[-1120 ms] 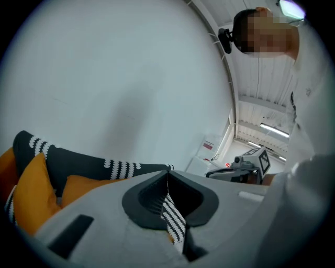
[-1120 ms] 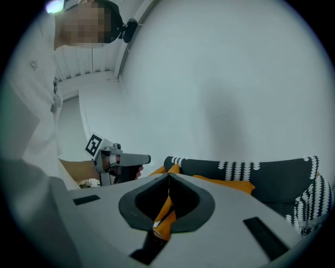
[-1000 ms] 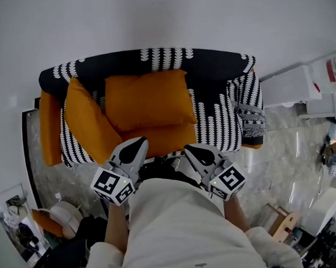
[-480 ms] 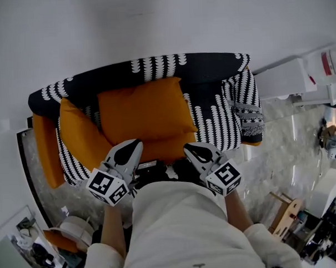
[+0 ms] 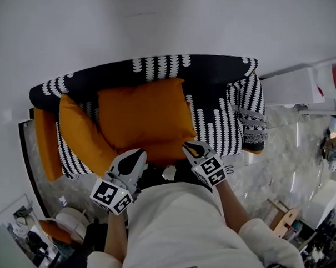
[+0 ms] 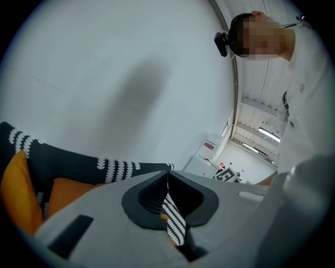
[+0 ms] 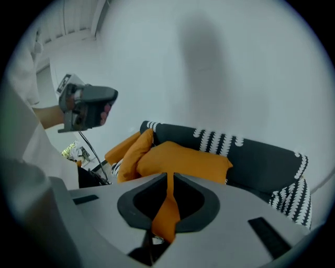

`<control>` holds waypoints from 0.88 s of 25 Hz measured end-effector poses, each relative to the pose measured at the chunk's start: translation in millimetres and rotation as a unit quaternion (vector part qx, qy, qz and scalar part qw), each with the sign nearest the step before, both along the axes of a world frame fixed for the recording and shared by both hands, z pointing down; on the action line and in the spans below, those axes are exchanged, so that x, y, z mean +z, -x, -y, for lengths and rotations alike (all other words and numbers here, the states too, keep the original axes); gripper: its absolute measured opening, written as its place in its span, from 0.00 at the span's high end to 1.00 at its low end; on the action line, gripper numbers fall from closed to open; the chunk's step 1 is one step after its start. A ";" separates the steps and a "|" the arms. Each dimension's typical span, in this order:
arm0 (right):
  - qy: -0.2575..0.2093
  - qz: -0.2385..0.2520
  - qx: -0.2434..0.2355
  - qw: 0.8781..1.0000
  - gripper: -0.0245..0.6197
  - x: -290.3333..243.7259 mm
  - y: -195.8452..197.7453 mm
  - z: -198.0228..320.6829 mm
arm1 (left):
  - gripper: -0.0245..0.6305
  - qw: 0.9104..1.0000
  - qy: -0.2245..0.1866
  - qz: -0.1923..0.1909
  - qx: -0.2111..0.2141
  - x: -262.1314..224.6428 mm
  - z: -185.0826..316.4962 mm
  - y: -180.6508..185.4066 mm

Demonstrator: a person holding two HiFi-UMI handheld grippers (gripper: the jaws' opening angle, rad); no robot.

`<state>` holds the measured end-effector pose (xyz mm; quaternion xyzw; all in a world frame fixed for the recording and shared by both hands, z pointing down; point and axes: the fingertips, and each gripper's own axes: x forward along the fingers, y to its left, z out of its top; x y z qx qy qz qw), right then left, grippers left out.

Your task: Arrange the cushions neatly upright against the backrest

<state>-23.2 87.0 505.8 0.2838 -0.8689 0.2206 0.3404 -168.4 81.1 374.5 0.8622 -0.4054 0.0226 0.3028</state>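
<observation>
Your left hand-held gripper [image 5: 136, 155] is narrow: in the left gripper view [image 6: 167, 171] its two jaws meet tip to tip and nothing is clamped between them. The striped cloth seen through the gap behind the tips belongs to the sofa [image 5: 220, 120] beyond.

Your right hand-held gripper [image 5: 190, 148] is in the same condition. In the right gripper view [image 7: 168, 177] the jaws are closed together and empty; the orange seen through the gap is cushion fabric behind them.

In the head view both grippers hang in front of the sofa, at the front edge of the orange seat [image 5: 166, 149]. The left one is at the left end of the seat front and the right one at the right end.

The large cushion [image 5: 145, 110] stands in the middle of the seat and leans on the backrest [image 5: 198, 65], its top edge just below the backrest's upper rim. The second cushion [image 5: 82, 133] stands at the left end. It is tilted, wedged between the large cushion and the left armrest [image 5: 46, 144], and its right edge touches the large cushion.

The right part of the seat carries no cushion; the patterned cover shows there. The sofa stands against a white wall [image 5: 163, 20] on a marbled floor [image 5: 274, 148].
</observation>
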 end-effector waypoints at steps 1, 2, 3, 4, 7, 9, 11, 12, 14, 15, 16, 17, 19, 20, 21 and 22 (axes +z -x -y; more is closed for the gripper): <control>0.010 -0.012 -0.001 1.000 0.95 14.0 -7.0 2.2 | 0.94 1.000 0.005 -0.001 0.001 1.6 -1.6 -6.0; 0.020 -0.022 -0.002 1.000 0.95 27.8 -13.6 4.1 | 0.94 1.000 0.010 -0.002 0.004 2.7 -3.5 -12.7; 0.029 -0.030 -0.002 0.999 0.95 40.8 -20.1 5.7 | 0.94 1.000 0.015 -0.002 0.007 3.3 -5.9 -19.6; 0.037 -0.036 -0.001 0.999 0.95 52.9 -26.2 7.3 | 0.94 1.000 0.019 0.000 0.010 3.8 -8.2 -26.3; 0.057 -0.047 0.005 0.997 0.95 84.3 -40.3 13.9 | 0.94 1.000 0.027 0.008 0.007 6.2 -11.6 -38.8; 0.067 -0.052 0.002 0.996 0.95 101.8 -44.8 16.9 | 0.94 0.999 0.033 0.012 0.000 8.0 -13.2 -41.6; 0.071 -0.060 -0.006 0.996 0.95 115.1 -48.6 19.6 | 0.94 0.999 0.041 0.018 -0.004 10.0 -15.5 -43.7; 0.072 -0.065 -0.009 0.995 0.94 120.8 -50.7 21.3 | 0.94 0.999 0.045 0.021 -0.005 11.5 -16.9 -44.6; 0.076 -0.070 -0.012 0.995 0.93 131.0 -53.4 24.8 | 0.94 0.998 0.054 0.027 -0.008 15.9 -19.3 -45.4; 0.078 -0.072 -0.014 0.994 0.90 135.9 -54.0 26.1 | 0.94 0.998 0.058 0.030 -0.009 18.2 -20.5 -45.6; 0.082 -0.074 -0.016 0.994 0.85 140.8 -54.6 27.1 | 0.94 0.997 0.063 0.032 -0.009 20.2 -21.7 -46.1; 0.084 -0.076 -0.018 0.993 0.83 145.4 -55.4 28.0 | 0.94 0.997 0.066 0.035 -0.008 21.9 -22.7 -47.1; 0.089 -0.082 -0.021 0.992 0.83 153.4 -58.1 29.4 | 0.94 0.997 0.072 0.039 -0.006 24.7 -23.4 -50.5; 0.091 -0.086 -0.023 0.992 0.83 157.6 -60.0 29.7 | 0.94 0.996 0.074 0.040 -0.005 25.8 -23.3 -52.5; 0.092 -0.091 -0.023 0.991 0.82 162.5 -62.2 29.9 | 0.94 0.996 0.076 0.040 -0.005 26.7 -23.2 -54.5; 0.093 -0.096 -0.023 0.991 0.82 168.2 -64.4 29.8 | 0.94 0.996 0.078 0.040 -0.006 27.4 -23.2 -56.2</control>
